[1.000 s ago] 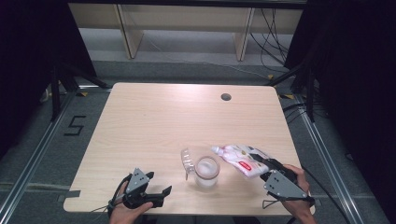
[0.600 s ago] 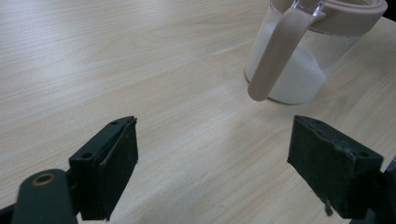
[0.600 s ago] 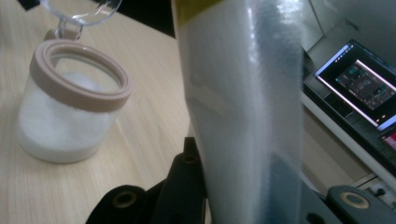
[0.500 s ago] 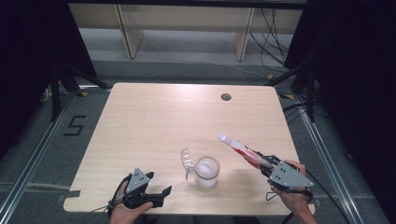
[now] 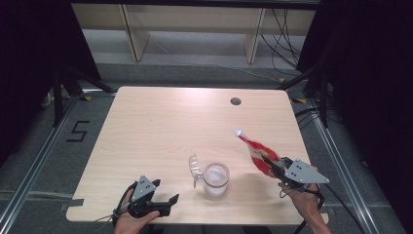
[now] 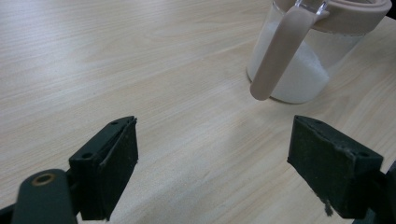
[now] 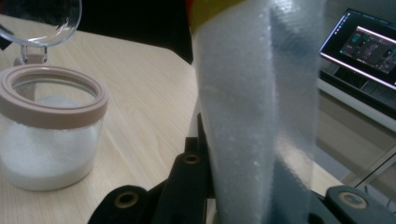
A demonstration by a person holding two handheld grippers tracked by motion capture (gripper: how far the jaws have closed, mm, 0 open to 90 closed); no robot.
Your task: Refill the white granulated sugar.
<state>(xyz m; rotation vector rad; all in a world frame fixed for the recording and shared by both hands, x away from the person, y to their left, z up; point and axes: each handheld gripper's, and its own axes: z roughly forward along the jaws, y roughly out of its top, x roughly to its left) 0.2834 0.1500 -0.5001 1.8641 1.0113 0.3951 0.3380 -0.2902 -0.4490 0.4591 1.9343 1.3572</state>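
A glass jar (image 5: 215, 178) with a tan rim holds white powder and stands near the table's front middle. Its clear hinged lid (image 5: 195, 168) stands open on its left side. To the jar's right, my right gripper (image 5: 273, 168) is shut on the bottom of a red and white pouch (image 5: 258, 152), whose tip points up and away from the jar. In the right gripper view the pouch (image 7: 252, 116) rises between the jaws, with the jar (image 7: 46, 135) at left. My left gripper (image 5: 165, 191) rests open at the front left; the jar (image 6: 299, 60) lies ahead of its empty jaws (image 6: 215, 172).
The wooden table (image 5: 160, 122) has a round cable hole (image 5: 235, 101) at the back right. Wooden shelving (image 5: 190, 29) stands beyond the far edge. A lit screen (image 7: 364, 42) sits off the table's right side. Dark frames flank both sides.
The right gripper has swung the pouch away from the jar: its tip, which lay next to the jar's rim, now points up and toward the far side. The left gripper has stayed put.
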